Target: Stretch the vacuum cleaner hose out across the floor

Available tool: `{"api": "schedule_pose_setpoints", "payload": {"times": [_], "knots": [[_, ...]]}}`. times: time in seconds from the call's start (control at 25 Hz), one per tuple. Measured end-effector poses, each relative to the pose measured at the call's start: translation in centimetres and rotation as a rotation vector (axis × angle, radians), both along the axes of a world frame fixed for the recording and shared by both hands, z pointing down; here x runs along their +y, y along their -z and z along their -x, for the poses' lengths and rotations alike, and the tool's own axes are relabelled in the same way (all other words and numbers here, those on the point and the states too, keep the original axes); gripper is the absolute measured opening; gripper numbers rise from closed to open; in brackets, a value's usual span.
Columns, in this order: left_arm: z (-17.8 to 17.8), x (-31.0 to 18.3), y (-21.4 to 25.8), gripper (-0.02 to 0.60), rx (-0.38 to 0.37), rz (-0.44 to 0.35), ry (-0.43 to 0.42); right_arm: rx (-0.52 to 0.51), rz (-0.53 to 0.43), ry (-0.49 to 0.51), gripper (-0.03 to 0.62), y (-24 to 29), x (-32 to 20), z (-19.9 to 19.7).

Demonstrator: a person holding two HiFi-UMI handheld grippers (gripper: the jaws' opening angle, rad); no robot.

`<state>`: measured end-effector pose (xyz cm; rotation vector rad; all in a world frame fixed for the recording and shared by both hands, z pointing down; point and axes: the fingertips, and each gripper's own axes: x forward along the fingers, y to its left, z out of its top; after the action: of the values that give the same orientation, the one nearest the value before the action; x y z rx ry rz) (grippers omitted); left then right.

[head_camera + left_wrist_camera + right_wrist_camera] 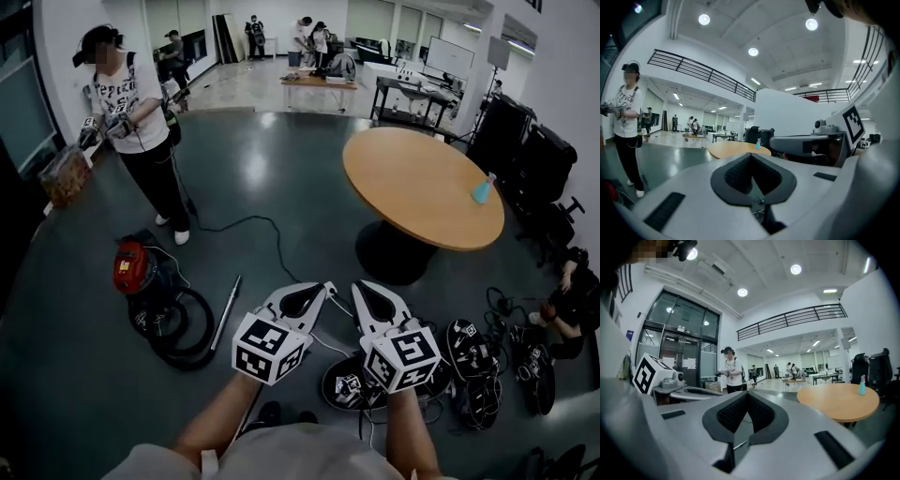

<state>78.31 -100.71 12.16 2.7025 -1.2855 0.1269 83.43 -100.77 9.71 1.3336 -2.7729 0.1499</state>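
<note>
A red vacuum cleaner (pixel 131 267) stands on the dark floor at the left of the head view. Its black hose (pixel 180 326) lies coiled in loops beside it, and a thin metal wand (pixel 226 312) rests on the floor just right of the coil. My left gripper (pixel 327 286) and right gripper (pixel 360 287) are held side by side in mid-air to the right of the hose, well apart from it. Both are shut with nothing between the jaws. The left gripper view shows closed pads (pixel 740 174), as does the right gripper view (pixel 733 414).
A person (pixel 141 122) with grippers stands at the far left by the vacuum. A black cord (pixel 246 223) trails across the floor. A round wooden table (pixel 422 183) with a blue bottle (pixel 482 190) is ahead right. Black gear (pixel 487 366) lies at the right, near a crouching person (pixel 567 309).
</note>
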Motion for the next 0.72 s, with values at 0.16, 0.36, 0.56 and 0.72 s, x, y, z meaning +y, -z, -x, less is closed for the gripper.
{"api": "schedule_pose_setpoints", "payload": {"times": [0.16,0.36,0.56,0.72], "knots": [[5.5,0.5,-1.0,0.008,-0.004,0.015,0.156,0.015,0.001,0.144,0.006,-0.9,-0.2,5.2],[12.5,2.8,-1.6,0.008,-0.006,0.038,0.358,0.026,0.008,0.327,0.006,-1.2,0.5,12.0],[18.7,6.4,-2.6,0.008,-0.002,0.065,0.53,0.035,0.019,0.475,0.006,-1.9,2.6,17.8],[22.8,9.3,-3.8,0.008,0.003,0.09,0.643,0.051,0.037,0.573,0.006,-3.3,4.7,21.8]]}}
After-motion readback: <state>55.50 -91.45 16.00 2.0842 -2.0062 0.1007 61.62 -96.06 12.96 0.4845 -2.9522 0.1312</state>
